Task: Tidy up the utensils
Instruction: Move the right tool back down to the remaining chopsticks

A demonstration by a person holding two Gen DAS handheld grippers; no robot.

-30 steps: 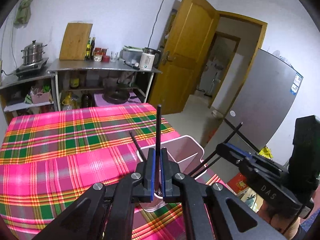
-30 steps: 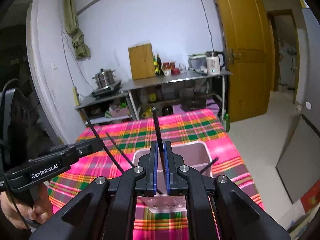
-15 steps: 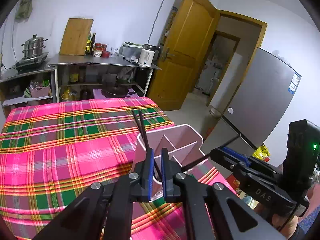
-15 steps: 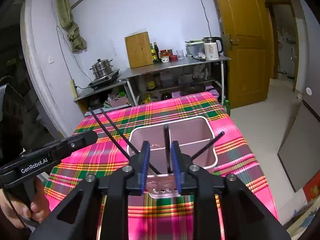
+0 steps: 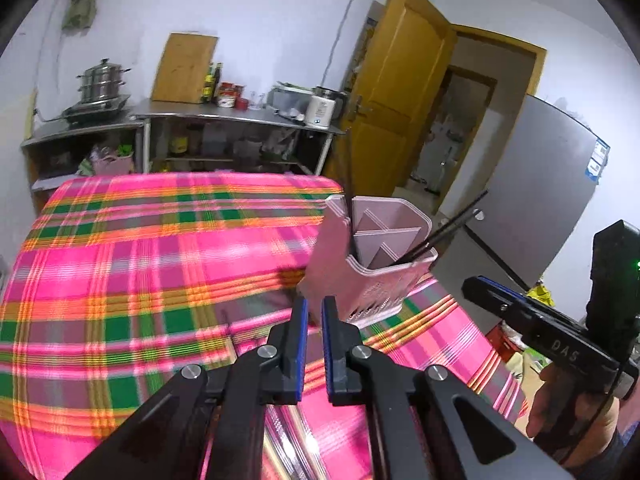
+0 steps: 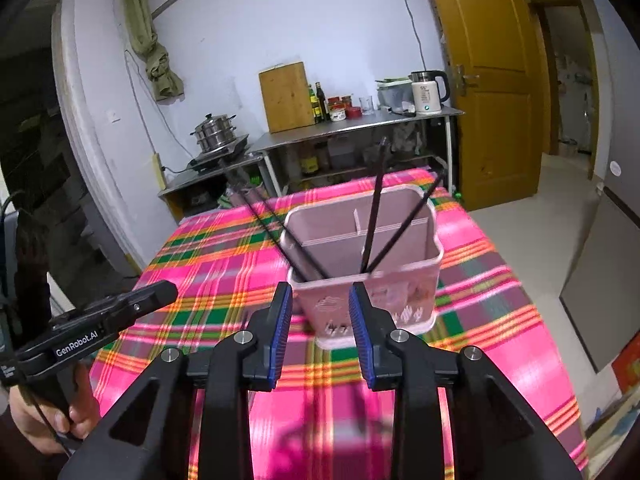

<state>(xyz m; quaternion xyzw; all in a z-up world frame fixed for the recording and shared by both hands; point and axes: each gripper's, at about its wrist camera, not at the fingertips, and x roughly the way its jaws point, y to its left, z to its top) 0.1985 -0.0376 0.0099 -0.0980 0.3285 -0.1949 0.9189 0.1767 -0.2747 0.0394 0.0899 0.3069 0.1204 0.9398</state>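
A pink utensil holder (image 6: 362, 264) with inner dividers stands on the plaid tablecloth (image 6: 224, 264). Several black chopsticks (image 6: 374, 216) lean inside it, some to the left, some to the right. My right gripper (image 6: 318, 312) is open and empty just in front of the holder. My left gripper (image 5: 313, 322) has a narrow gap between its fingers and holds nothing, just short of the holder (image 5: 372, 248) in the left wrist view. Each gripper shows in the other's view, the right gripper (image 5: 520, 320) at right and the left gripper (image 6: 104, 316) at left.
The pink, green and orange cloth (image 5: 140, 264) covers the table. Behind it stand steel shelves (image 6: 360, 128) with a pot, a cutting board, bottles and a kettle. A yellow door (image 6: 492, 80) is at right. A grey fridge (image 5: 540, 200) stands past the table edge.
Both grippers let go of their chopsticks, which now stand in the holder. Both pulled back from the holder, and the right gripper opened wide.
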